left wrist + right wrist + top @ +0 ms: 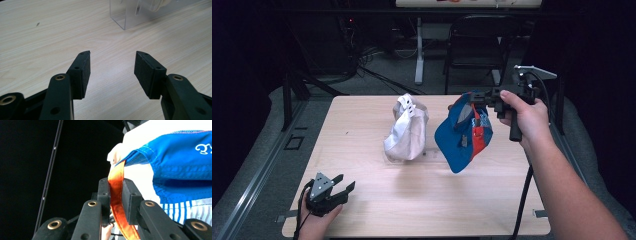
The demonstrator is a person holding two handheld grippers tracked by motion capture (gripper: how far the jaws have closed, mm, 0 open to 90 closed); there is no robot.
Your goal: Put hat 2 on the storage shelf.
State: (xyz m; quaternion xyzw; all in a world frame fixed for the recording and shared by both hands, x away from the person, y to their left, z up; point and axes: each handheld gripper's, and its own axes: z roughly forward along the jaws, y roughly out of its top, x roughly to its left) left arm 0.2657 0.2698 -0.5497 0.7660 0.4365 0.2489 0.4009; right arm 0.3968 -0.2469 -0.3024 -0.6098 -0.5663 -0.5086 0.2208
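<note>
Down at the near left corner of the desk [362, 210] sits the left gripper [343, 184], held in a hand [314, 223] that comes in from the bottom edge – its two black jaws are spread wide with nothing between them, and in the left gripper view the pads [82, 72] hover just over bare pale wood. Ahead of those jaws, toward the middle of the desk, stands a clear plastic stand [130, 15], and on it, seen from above, rests a white cap [407, 129], roughly at the centre of the desk and a little toward the far edge.

Over on the right side the right hand [524, 117] holds the right gripper [476, 97] up in the air above the far right part of the desk, pointing leftward. Its jaws are pressed together on the orange strap [116, 192] of a blue cap [462, 132] – the strap runs up between the two pads to the cap's edge. That blue cap hangs clear of the wood from this pinch, brim downward, just beside the white cap but apart from it, with orange-red panels showing inside and a striped lining visible in the right gripper view
</note>
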